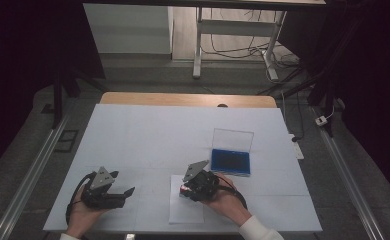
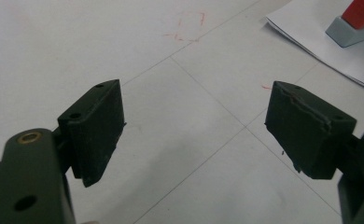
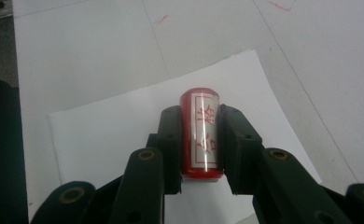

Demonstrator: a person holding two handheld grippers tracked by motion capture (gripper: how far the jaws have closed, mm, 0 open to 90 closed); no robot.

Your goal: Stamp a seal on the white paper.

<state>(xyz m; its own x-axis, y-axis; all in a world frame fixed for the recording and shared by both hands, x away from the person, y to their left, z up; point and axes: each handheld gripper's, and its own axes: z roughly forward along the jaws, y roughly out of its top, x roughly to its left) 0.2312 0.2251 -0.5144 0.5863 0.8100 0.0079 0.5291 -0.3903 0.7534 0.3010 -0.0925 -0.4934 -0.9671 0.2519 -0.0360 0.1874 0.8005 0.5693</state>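
gripping red stamp over paper sheet, right gripper (fingers clamped); left gripper low, fingers wide.

This looks like a lab or test room. A white table stands on a grey floor, with metal rails, desk legs and loose cables behind.

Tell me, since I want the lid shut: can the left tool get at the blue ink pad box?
Probably yes: the left tool is open, though the right tool with its stamp sits between it and the box.
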